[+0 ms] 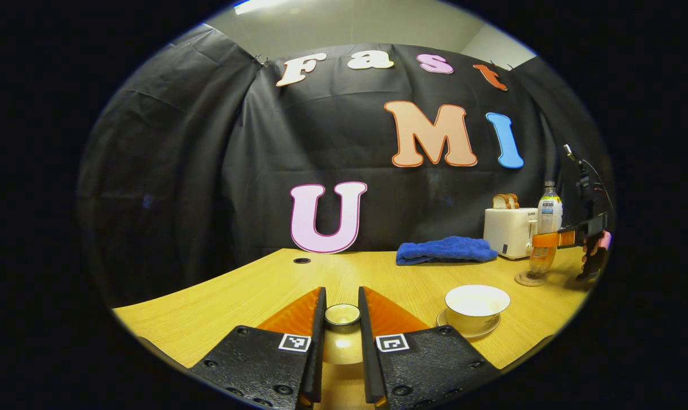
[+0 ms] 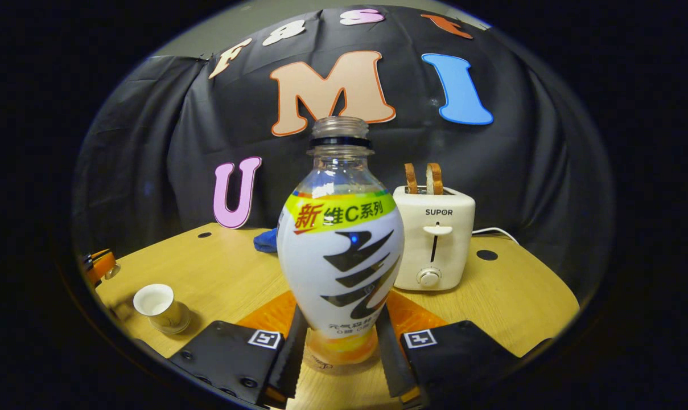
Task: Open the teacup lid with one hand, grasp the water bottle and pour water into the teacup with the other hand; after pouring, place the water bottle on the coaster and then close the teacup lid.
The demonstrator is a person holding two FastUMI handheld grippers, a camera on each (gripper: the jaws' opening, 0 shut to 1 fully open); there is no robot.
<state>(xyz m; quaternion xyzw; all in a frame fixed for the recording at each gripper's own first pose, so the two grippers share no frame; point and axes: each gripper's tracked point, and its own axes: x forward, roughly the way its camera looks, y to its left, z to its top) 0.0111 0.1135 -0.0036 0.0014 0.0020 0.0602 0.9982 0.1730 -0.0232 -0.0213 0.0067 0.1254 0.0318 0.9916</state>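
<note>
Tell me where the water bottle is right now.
In the right gripper view the water bottle stands upright on the coaster, between the right gripper's fingers, with the toaster just behind it.

Toaster [image 2: 433, 239] holding bread [image 2: 425, 178] — blue towel [image 1: 445, 250] beside it.

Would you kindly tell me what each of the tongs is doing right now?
Left tongs: closed on the teacup lid.
Right tongs: closed on the water bottle, which stands on the coaster.

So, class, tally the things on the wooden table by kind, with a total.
White ceramic teacup: 1
Round teacup lid: 1
Clear plastic water bottle: 1
Round coaster: 1
White toaster: 1
Blue folded towel: 1
Total: 6
</note>
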